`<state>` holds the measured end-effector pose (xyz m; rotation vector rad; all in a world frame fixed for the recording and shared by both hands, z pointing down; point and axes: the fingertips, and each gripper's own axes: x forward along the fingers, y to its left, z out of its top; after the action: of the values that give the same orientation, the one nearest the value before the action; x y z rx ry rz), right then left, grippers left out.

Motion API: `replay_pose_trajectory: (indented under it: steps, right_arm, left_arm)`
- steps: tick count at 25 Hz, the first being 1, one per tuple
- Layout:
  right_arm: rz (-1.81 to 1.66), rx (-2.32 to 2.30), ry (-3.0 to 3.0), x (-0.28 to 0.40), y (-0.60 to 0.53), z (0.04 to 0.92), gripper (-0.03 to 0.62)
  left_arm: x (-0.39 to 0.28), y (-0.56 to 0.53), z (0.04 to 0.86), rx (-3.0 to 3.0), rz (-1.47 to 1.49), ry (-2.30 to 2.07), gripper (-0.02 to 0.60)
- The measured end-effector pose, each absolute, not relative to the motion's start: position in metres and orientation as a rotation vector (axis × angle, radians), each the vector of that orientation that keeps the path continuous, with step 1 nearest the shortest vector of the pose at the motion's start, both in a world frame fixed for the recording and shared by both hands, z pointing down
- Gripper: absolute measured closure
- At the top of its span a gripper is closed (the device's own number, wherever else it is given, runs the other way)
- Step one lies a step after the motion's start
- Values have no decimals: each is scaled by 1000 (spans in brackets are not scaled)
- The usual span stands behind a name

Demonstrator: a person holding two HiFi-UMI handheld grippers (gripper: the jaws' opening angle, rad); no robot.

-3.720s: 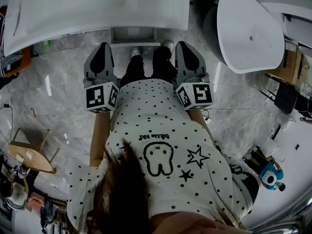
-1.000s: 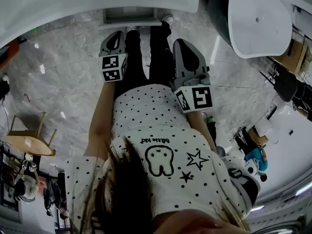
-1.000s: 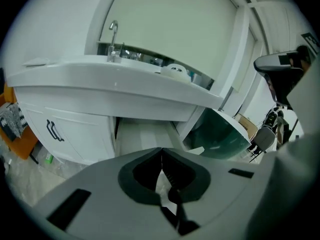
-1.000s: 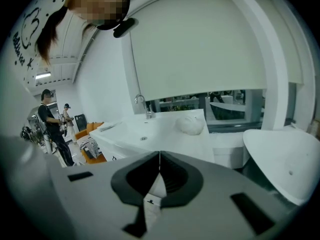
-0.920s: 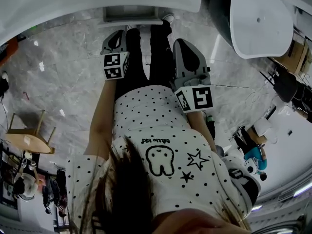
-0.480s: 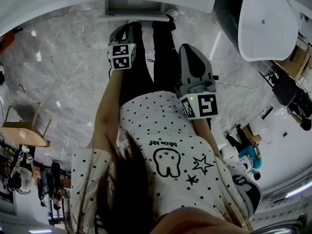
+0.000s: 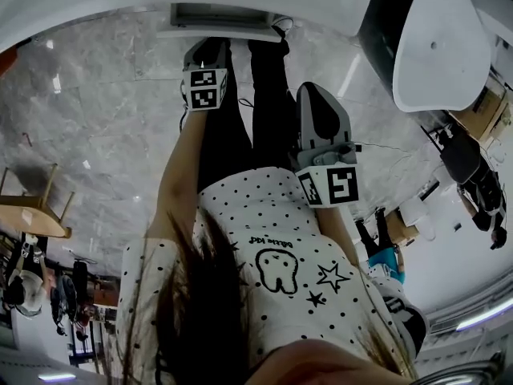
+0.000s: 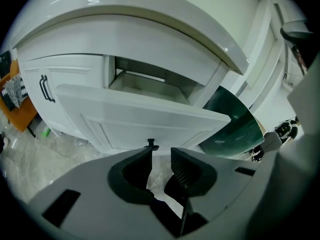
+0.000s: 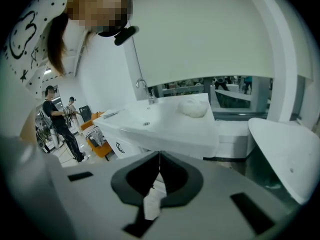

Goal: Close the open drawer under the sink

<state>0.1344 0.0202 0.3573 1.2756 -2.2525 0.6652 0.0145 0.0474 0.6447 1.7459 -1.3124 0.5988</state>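
Under the sink: the drawer (image 8: 145, 119) stands pulled out from the white cabinet, its flat panelled front tilted toward the left gripper view.
Drawer's inside: only pale side walls and a back panel show above the front; the bottom is hidden from this angle.
Knob: a small dark knob (image 8: 151, 144) sits at the lower edge of the drawer front, just above the tip of one jaw; contact cannot be told.
Left gripper (image 8: 161, 156): jaws apart and opening, nothing between the ribbed pads, only floor showing through the gap.
Right gripper (image 9: 159, 159): jaws closed tip to tip, empty, held well back from the cabinet beside the person's body.
Sink (image 9: 165, 121): a white basin with a tap (image 9: 144, 89) at the back; a white crumpled lump (image 9: 194, 107) lies on its top near the rear.
Cupboard door (image 8: 70, 84): beside the drawer, shut, with a dark handle (image 8: 46, 88).
Tub (image 7: 445, 46): a large white oval tub stands near the cabinet.
Floor (image 7: 104, 135): grey marble, with a wooden stool (image 7: 32, 211) well apart.
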Motion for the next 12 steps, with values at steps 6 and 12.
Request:
replay_pose_trajectory:
  steps: [6, 12]
  right_arm:
    - [681, 1281, -2225, 136, 18, 368, 580]
    - [698, 1290, -2186, 141, 20, 377, 580]
  left_arm:
    - [21, 40, 669, 1752, 622, -1316, 448]
    - [15, 31, 683, 1737, 621, -1359, 439]
